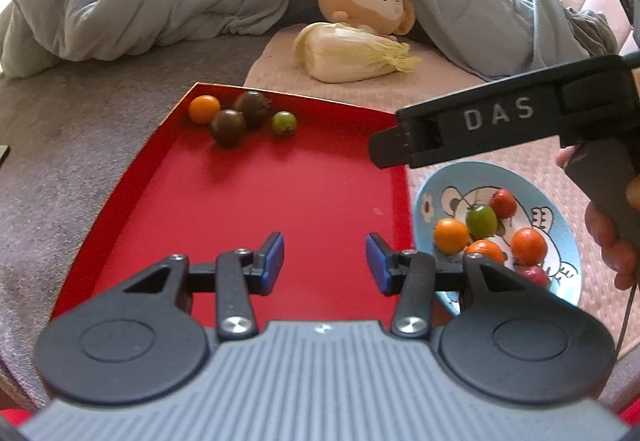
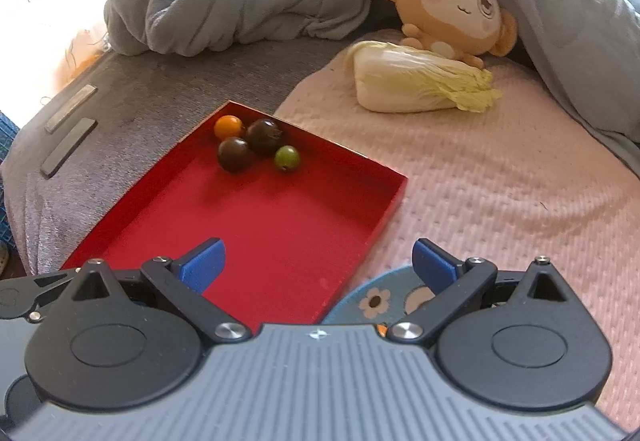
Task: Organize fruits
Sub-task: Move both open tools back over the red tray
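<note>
Both the left tongs (image 1: 325,261) and right tongs (image 2: 318,267) gape empty above the red tray (image 1: 280,193). Four small fruits (image 1: 228,127) cluster in its far corner; more sit on the blue plate (image 1: 560,225) at its right.

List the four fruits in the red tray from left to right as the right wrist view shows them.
Orange tomato → front dark brown tomato → rear dark brown tomato → green tomato, all clustered at the far end of the red tray.
</note>
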Action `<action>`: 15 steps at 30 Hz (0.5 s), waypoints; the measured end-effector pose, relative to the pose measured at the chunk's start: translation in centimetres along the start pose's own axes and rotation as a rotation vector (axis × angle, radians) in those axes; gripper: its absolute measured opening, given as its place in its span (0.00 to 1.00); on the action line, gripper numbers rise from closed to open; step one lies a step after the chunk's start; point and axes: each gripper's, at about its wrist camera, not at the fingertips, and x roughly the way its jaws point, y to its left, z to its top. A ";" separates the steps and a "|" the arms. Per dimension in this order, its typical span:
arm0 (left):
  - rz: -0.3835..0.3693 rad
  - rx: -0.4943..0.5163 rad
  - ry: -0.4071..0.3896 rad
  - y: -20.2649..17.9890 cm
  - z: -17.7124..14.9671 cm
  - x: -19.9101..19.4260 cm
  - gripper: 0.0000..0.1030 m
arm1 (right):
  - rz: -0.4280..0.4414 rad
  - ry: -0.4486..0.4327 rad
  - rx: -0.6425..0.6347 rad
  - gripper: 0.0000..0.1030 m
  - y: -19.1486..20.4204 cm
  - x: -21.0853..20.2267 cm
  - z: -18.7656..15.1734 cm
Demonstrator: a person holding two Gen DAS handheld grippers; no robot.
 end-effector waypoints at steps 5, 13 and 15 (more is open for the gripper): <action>0.017 -0.015 0.002 1.2 0.1 0.3 0.47 | 0.031 -0.012 -0.014 0.98 0.8 0.4 0.3; 0.040 -0.054 0.006 3.7 0.4 1.0 0.47 | 0.031 -0.022 -0.021 0.98 1.2 1.1 0.4; 0.046 -0.062 0.004 4.2 0.5 1.1 0.47 | 0.035 -0.035 -0.014 0.98 1.1 1.0 0.5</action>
